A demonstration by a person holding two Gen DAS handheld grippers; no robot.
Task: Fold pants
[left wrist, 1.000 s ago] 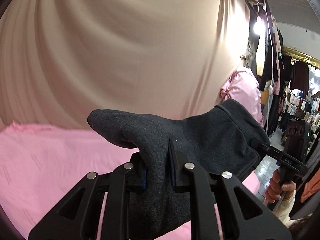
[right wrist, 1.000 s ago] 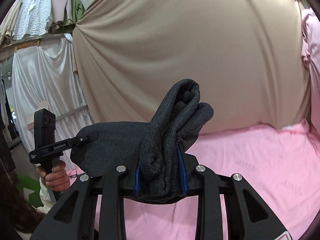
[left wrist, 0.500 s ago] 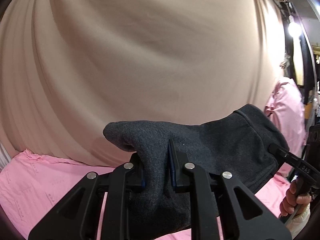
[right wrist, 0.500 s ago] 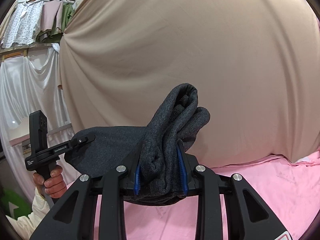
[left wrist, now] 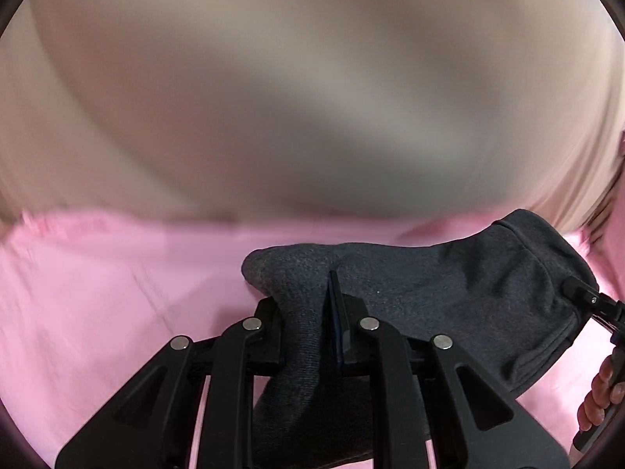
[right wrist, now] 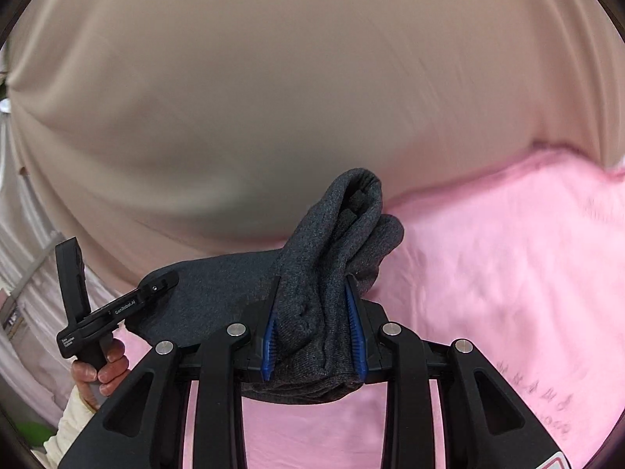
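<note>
The dark grey pants (left wrist: 449,289) hang stretched between my two grippers above a pink cloth surface (left wrist: 97,293). My left gripper (left wrist: 308,336) is shut on one bunched end of the pants. My right gripper (right wrist: 314,336) is shut on the other end, a thick fold of grey fabric (right wrist: 336,242) rising between its blue pads (right wrist: 357,336). In the left wrist view the right gripper (left wrist: 586,301) shows at the far right, clamped on the pants. In the right wrist view the left gripper (right wrist: 156,285) shows at the left, clamped on the pants.
A large beige curtain (right wrist: 273,97) fills the background behind the pink surface (right wrist: 508,273). White drapes (right wrist: 23,258) hang at the far left of the right wrist view. The person's hands (right wrist: 101,367) hold the gripper handles.
Both grippers have tilted down with the pants, so the pink surface fills more of each view. The shop racks and lamp have left the left wrist view. The grips are unchanged.
</note>
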